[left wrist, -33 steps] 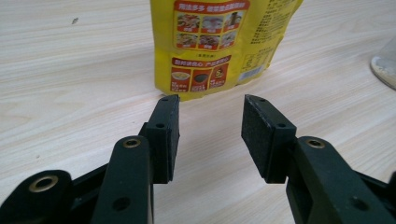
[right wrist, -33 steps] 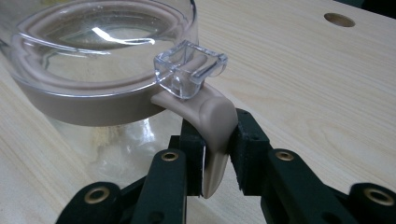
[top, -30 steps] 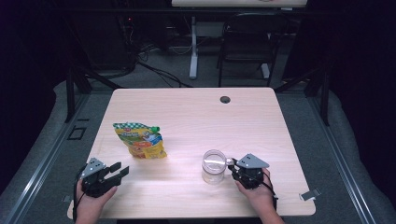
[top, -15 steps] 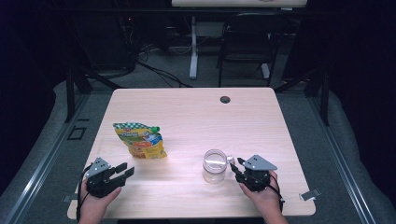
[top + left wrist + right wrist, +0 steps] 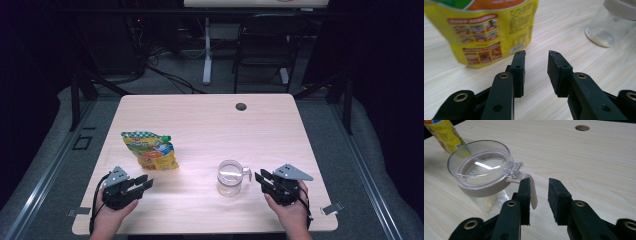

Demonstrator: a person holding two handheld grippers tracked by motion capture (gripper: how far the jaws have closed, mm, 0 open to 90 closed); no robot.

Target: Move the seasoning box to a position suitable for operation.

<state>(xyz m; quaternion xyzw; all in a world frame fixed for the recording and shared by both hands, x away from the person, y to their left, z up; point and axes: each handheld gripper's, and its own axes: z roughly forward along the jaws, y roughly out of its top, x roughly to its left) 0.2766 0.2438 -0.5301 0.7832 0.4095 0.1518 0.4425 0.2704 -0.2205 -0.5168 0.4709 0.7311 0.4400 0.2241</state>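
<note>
A clear jar [image 5: 230,177] with a beige-rimmed transparent lid is standing upright on the wooden table [image 5: 210,125], and everything else is being placed from it. The right gripper [image 5: 261,178] is hovering just beside the jar on the side of its clasp, jaws pointing at it; they have just been closing, yet they are standing apart with nothing between them. In the right gripper view the beige latch tab is hanging down just in front of one black jaw, and whether it is touching that jaw is hard to judge. The jar's lower wall is partly hidden behind that jaw. The left gripper [image 5: 145,184] is sitting well apart from the jar, on the side opposite the clasp; its jaws have also just been closing and are standing apart over bare wood. The yellow snack pouch [image 5: 150,150] is lying between that gripper and the table's far edge, beside the jar; in the left gripper view its top is being cut off and its print is too blurred to read.
</note>
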